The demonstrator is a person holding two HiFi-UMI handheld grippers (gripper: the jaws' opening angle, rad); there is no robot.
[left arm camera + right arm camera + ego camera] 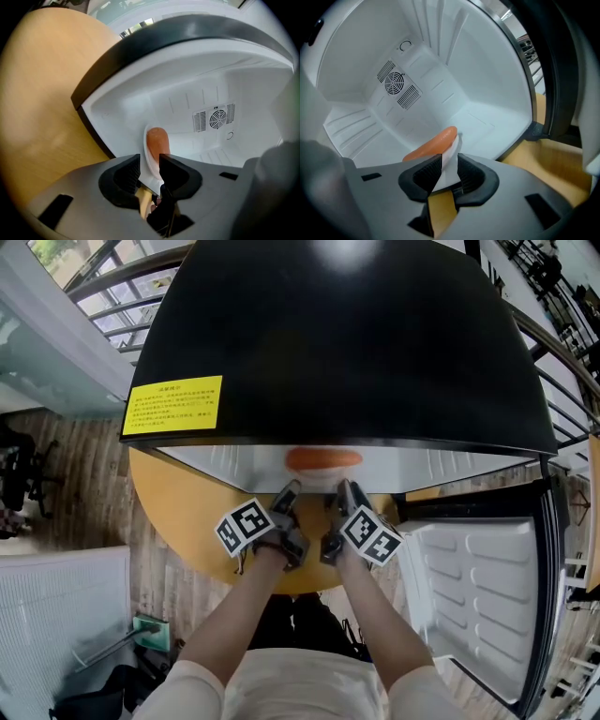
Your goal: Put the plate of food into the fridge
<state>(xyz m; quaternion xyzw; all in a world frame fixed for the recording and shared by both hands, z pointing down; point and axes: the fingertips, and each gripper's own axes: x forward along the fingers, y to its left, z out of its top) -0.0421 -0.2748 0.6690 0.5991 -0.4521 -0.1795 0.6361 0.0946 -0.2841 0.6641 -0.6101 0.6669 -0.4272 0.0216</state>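
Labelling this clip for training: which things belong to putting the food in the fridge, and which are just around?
Job: plate, food, fridge, door, left gripper, right gripper.
Just around: table, chair, yellow label.

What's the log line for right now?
left gripper: open around plate rim | right gripper: shut on plate | plate: inside fridge

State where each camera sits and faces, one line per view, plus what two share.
Head view: on the head, steeply down onto fridge, food, left tool, right tool, both forearms.
Left gripper view: on the left tool, into the fridge; its open jaws straddle the plate rim.
Right gripper view: on the right tool, likewise; jaws clamp the rim.
Shared by both gripper views: food, vent.
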